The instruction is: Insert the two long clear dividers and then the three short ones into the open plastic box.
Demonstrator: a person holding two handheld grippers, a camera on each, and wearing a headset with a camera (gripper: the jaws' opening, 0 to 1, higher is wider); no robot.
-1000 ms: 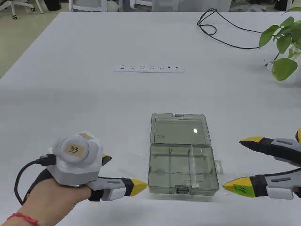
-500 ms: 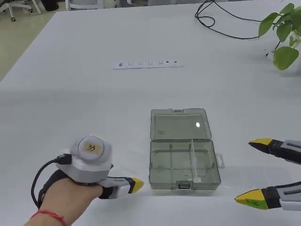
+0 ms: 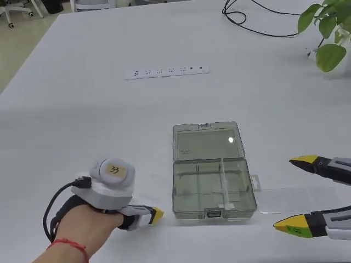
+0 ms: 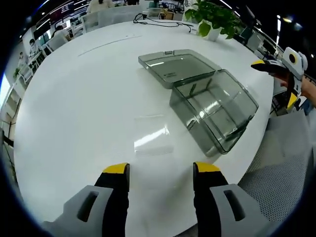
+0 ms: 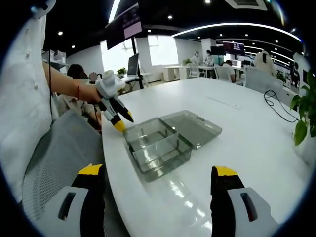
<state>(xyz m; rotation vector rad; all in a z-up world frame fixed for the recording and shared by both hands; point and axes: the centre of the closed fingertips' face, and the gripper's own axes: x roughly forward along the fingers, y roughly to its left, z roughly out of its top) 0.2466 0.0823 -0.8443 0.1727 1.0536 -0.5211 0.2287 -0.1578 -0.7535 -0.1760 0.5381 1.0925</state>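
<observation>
The open smoky-clear plastic box [image 3: 193, 192] lies near the table's front edge, its lid [image 3: 207, 141] flat behind it. One long clear divider [image 3: 224, 185] stands inside, right of the middle. A clear divider sheet [image 3: 290, 200] lies flat on the table to the right of the box, between the wide-apart jaws of my open right gripper [image 3: 294, 193]. Another clear divider [image 4: 153, 134] lies on the table just ahead of my open left gripper [image 4: 162, 169], with the box [image 4: 215, 108] beyond it. In the head view the left gripper [image 3: 154, 213] points at the box's front left corner.
A white power strip [image 3: 167, 71] lies across the middle of the table. A black cable [image 3: 247, 16] and a potted plant [image 3: 329, 33] sit at the far right. A small clear piece [image 3: 255, 183] rests against the box's right side. A person's arm and a chair show in the right gripper view.
The head camera has tilted, shifting the scene. My right gripper has drawn back to the right, away from the box, and the flat divider between its jaws has come into view.
</observation>
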